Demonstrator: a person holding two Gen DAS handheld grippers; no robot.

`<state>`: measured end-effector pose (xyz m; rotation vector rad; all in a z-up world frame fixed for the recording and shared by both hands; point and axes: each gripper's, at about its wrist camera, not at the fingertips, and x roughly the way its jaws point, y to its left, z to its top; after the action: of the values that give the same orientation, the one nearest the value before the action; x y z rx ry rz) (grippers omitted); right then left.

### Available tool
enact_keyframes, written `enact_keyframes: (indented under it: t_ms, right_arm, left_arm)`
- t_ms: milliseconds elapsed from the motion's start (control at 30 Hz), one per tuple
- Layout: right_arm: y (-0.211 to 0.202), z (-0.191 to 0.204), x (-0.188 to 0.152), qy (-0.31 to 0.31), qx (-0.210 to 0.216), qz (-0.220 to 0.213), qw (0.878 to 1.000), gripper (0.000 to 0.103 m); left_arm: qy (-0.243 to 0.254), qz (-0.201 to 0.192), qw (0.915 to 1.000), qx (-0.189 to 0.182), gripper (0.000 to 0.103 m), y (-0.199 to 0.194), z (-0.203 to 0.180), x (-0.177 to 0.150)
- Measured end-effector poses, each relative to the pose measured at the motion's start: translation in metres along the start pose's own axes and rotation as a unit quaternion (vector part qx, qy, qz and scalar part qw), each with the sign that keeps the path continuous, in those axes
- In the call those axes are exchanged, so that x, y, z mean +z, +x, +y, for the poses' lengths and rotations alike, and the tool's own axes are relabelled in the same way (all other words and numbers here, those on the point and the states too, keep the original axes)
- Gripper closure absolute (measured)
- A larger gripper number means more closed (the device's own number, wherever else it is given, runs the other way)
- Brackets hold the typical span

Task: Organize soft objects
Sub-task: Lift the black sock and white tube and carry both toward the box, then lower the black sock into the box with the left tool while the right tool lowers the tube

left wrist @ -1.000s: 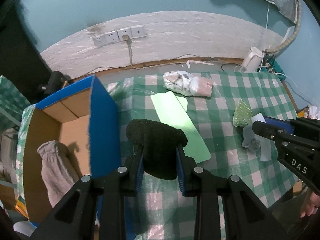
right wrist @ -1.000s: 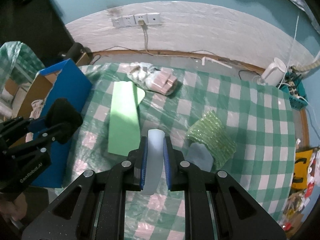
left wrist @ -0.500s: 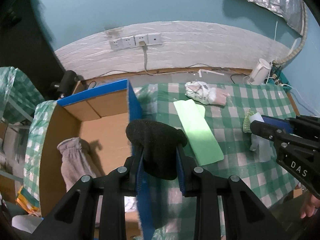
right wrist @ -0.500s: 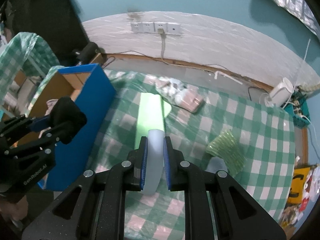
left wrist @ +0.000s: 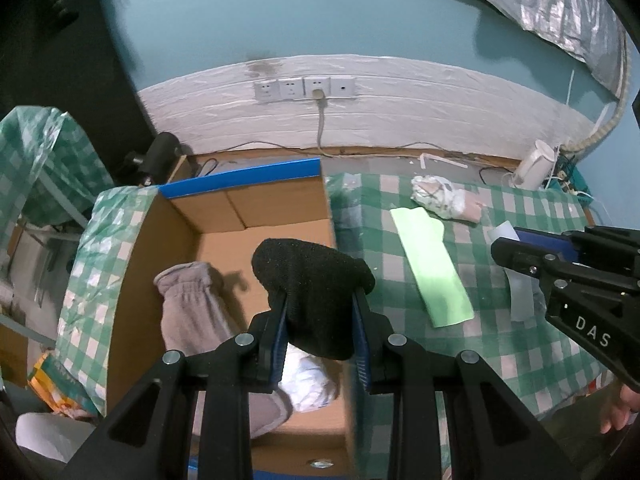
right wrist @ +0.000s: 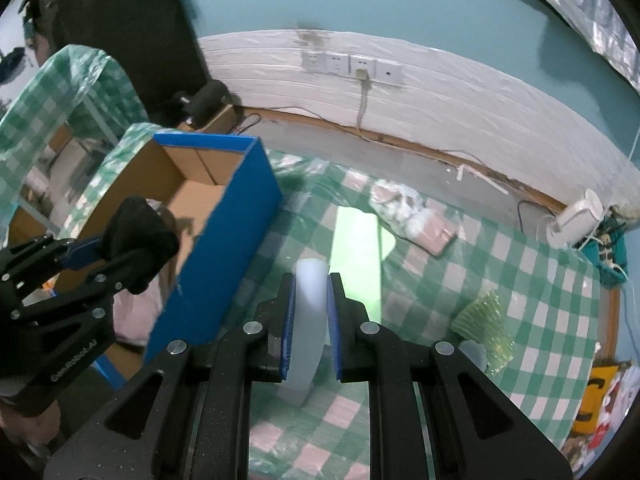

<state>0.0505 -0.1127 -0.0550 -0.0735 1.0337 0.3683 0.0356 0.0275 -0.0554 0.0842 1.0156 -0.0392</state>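
The left gripper [left wrist: 320, 320], jaws clamping a black knit sock [left wrist: 316, 280], hung over the blue-sided cardboard box [left wrist: 240, 208], which already held a grey fabric piece [left wrist: 192, 304]. The right gripper [right wrist: 311, 316] pinched a pale translucent foam strip [right wrist: 308, 312]. A green foam sheet [left wrist: 430, 268] and a crumpled plastic-wrapped bundle [left wrist: 444, 200] lay unsorted on the checked desk [left wrist: 520, 344].

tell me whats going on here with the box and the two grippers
A person is sorting soft items into a blue cardboard box. The left gripper is shut on a black sock, held over the open box, where a grey sock already lies. The right gripper is shut on a pale foam strip above the checked table. A green sheet lies on the table.

Black sock [left wrist: 316, 292] above open box [left wrist: 176, 240]; grey sock [left wrist: 192, 312] inside.
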Motion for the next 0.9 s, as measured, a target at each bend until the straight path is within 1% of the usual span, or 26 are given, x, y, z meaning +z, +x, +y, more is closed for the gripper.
enact_keyframes:
  t_ms: [433,900]
  right_arm:
    - [0.009,0.048,0.016,-0.038,0.021,0.003,0.999,0.089]
    - [0.021,0.097,0.028,-0.071,0.051,0.007,0.996,0.089]
  left_arm:
    - [-0.034,0.0,0.9993,0.015,0.074,-0.004,0.042,-0.009]
    - [-0.067,0.014,0.9969,0.039,0.074,0.004,0.085,-0.025]
